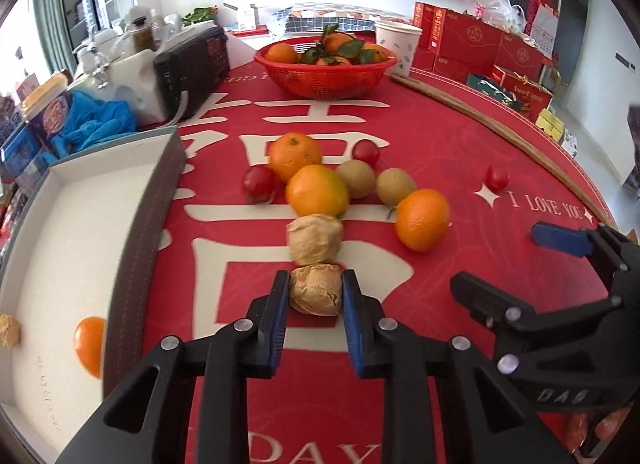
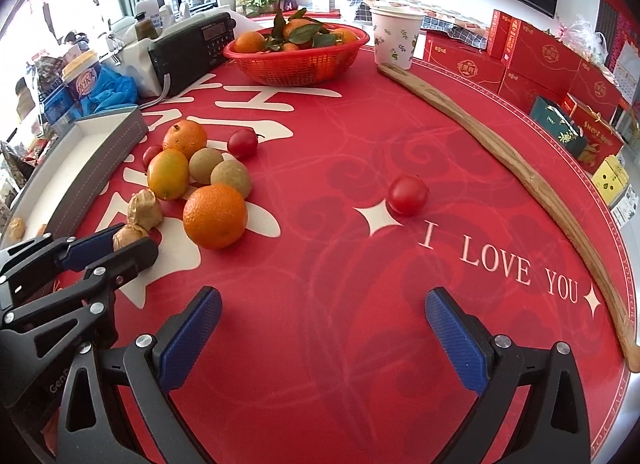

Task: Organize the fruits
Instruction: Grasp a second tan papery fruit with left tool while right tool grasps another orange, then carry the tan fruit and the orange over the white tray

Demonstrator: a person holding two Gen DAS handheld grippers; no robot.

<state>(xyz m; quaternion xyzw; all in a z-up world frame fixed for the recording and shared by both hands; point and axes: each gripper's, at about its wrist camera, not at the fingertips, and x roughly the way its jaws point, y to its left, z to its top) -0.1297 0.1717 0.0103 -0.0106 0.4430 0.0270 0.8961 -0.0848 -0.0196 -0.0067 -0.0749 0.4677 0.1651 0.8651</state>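
Note:
My left gripper is shut on a tan papery fruit that rests on the red tablecloth. A second tan fruit touches it just beyond. Behind lie three oranges, two kiwis and cherry tomatoes in a loose cluster. One tomato sits alone to the right. A grey box with a white inside stands at the left, holding an orange and a tan fruit. My right gripper is open over bare cloth, with nothing between its fingers.
A red basket of leafy oranges stands at the back, with a paper cup beside it. A long wooden stick lies along the right edge. A black radio and clutter fill the back left.

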